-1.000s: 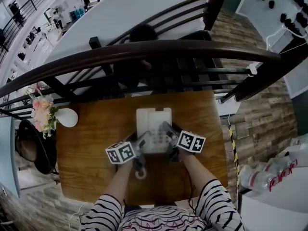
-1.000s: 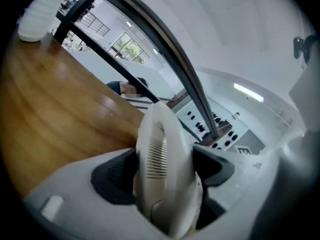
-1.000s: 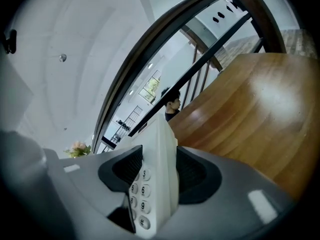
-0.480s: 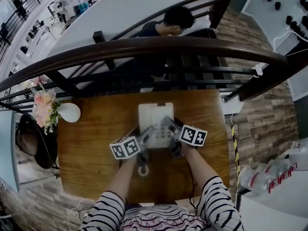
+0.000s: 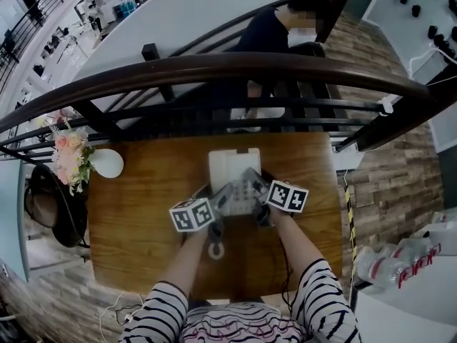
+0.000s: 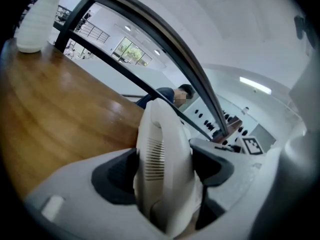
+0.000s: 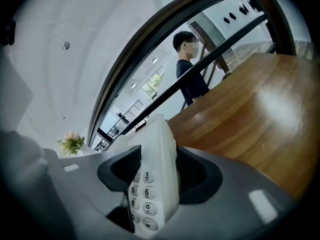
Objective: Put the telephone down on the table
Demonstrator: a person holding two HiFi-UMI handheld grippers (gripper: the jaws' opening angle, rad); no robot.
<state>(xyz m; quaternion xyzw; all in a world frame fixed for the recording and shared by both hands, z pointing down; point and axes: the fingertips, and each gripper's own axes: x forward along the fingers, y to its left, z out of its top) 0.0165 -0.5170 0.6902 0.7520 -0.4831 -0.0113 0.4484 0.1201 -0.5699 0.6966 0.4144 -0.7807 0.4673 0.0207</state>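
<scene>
The white telephone [image 5: 232, 168] is at the middle of the wooden table [image 5: 143, 213], held from both sides. My left gripper [image 5: 218, 199] is shut on its handset side; in the left gripper view the slotted handset [image 6: 162, 134] fills the space between the pads of this gripper [image 6: 164, 184]. My right gripper [image 5: 251, 190] clamps the keypad side. There the number keys [image 7: 145, 199] sit between its pads, the gripper [image 7: 156, 176] has just been opening, and both pads still look to touch the telephone [image 7: 159, 134]. Whether the base rests on the wood is hidden.
A white vase [image 5: 107, 163] with pink flowers [image 5: 68, 152] stands at the table's far left corner. A dark curved railing [image 5: 214, 70] runs along the far edge, and a person [image 5: 282, 27] is beyond it. A dark bag [image 5: 46, 206] lies left of the table.
The telephone and both grippers stay near the table's middle and have barely shifted. The person behind the railing has walked to the right.
</scene>
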